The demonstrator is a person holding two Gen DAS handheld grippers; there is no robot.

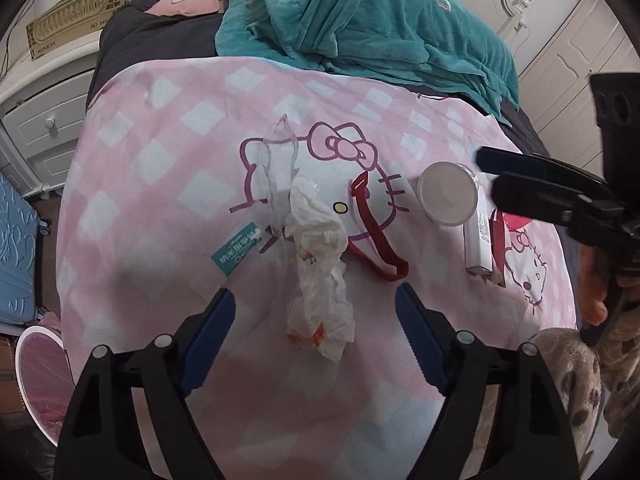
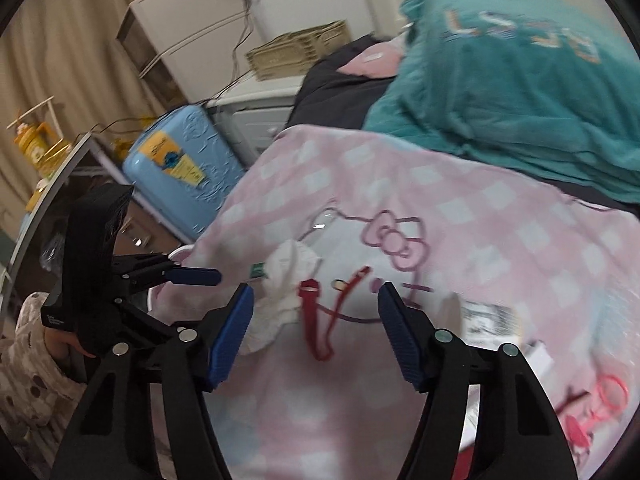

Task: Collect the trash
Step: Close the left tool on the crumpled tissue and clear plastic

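Note:
A crumpled white tissue (image 1: 320, 280) lies on the pink cat-print blanket (image 1: 168, 208), between the wide blue fingers of my left gripper (image 1: 315, 292), which is open and not touching it. Behind the tissue are clear plastic wrap (image 1: 280, 160) and a teal packet (image 1: 236, 254). A red strap (image 1: 376, 240), a round white cup (image 1: 448, 194) and a small white box (image 1: 478, 240) lie to the right. My right gripper (image 2: 316, 291) hovers open over the red strap (image 2: 316, 320), with the tissue (image 2: 280, 280) just left of it. In the left wrist view the right gripper (image 1: 489, 174) reaches in beside the cup.
A white bin with a pink liner (image 1: 36, 372) stands at the bed's left side. A blue suitcase (image 2: 180, 168) and a white nightstand (image 1: 44, 112) stand beyond it. A teal blanket (image 1: 360, 20) is heaped at the far end of the bed. A spotted sleeve (image 1: 580, 380) is at the right.

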